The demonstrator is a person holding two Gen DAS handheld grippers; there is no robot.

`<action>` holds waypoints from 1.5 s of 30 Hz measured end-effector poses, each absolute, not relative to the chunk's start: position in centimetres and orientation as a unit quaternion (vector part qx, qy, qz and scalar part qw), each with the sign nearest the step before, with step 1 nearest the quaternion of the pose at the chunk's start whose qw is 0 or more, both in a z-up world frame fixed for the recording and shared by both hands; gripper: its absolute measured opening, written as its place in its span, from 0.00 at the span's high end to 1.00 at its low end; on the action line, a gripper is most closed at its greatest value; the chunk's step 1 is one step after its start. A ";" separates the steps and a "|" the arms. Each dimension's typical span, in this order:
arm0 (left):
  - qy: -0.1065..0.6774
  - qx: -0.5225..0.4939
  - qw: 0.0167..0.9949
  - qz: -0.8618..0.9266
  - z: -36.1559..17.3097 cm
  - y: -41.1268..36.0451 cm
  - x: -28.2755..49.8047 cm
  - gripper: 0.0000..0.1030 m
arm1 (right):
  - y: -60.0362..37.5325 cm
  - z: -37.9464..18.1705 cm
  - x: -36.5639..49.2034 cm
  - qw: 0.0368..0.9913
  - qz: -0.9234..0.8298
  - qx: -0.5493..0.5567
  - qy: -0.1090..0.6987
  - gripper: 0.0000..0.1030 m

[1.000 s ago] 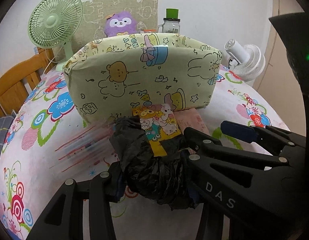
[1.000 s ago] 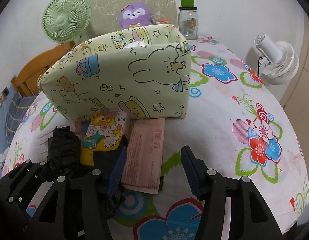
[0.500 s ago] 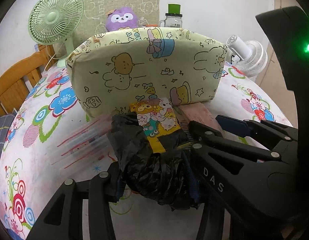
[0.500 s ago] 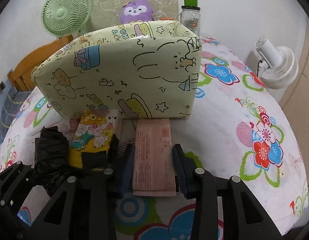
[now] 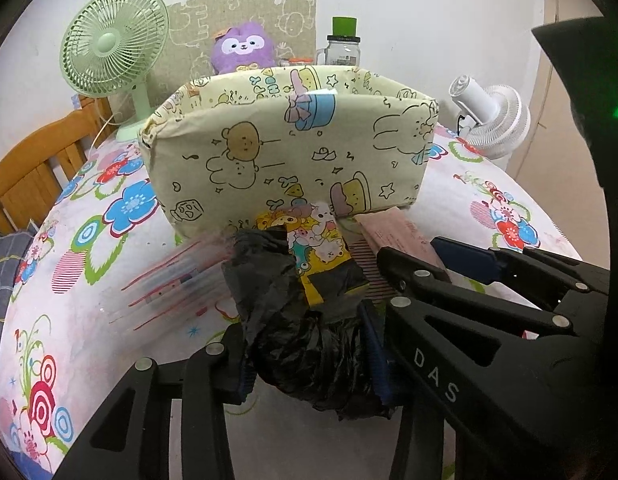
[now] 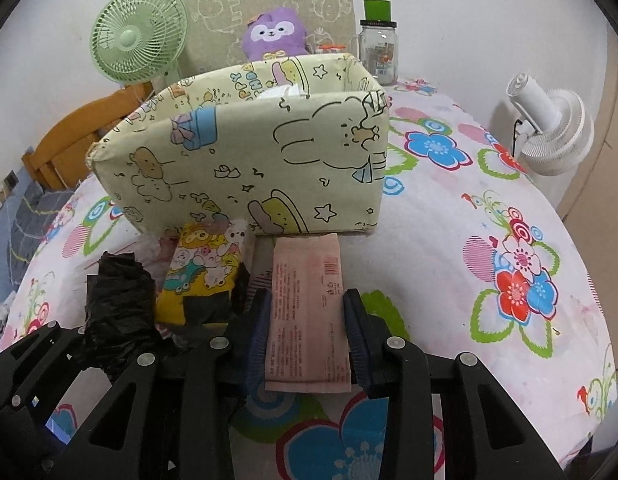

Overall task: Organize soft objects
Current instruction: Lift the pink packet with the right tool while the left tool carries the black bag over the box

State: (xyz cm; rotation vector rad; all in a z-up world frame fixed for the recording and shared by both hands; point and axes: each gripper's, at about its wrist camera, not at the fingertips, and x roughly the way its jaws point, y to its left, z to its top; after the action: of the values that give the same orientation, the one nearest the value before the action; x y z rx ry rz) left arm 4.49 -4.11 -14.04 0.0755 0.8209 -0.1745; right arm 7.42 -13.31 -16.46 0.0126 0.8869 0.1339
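Pink packet [image 6: 307,320] between right hand-held gripper [image 6: 307,340] pads

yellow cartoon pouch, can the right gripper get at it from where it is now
Probably not yet. The right gripper is closing on the pink packet, and the yellow cartoon pouch lies left of it, partly under the black plastic bag between the left gripper's fingers.

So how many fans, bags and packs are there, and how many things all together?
Fans: 2, green fan and white fan
Black bags: 1, black bag
Packs: 2, cartoon pack and pink pack
Total: 5
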 end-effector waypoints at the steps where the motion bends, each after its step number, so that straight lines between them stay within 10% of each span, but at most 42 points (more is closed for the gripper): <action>1: 0.397 0.037 0.913 -0.084 -13.9 -4.1 4.4 0.56 | -13.3 -16.3 7.2 0.902 0.065 0.006 0.427 0.62; 45: 0.327 0.027 0.940 -0.089 -6.9 -4.0 1.6 0.58 | -13.0 -8.2 3.4 0.934 0.066 0.000 0.350 0.62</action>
State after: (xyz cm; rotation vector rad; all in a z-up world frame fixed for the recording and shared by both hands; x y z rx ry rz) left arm 1.65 -4.01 -6.86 0.0546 0.6673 -0.1812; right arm 3.40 -12.98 -8.18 -0.0006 0.7164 0.1350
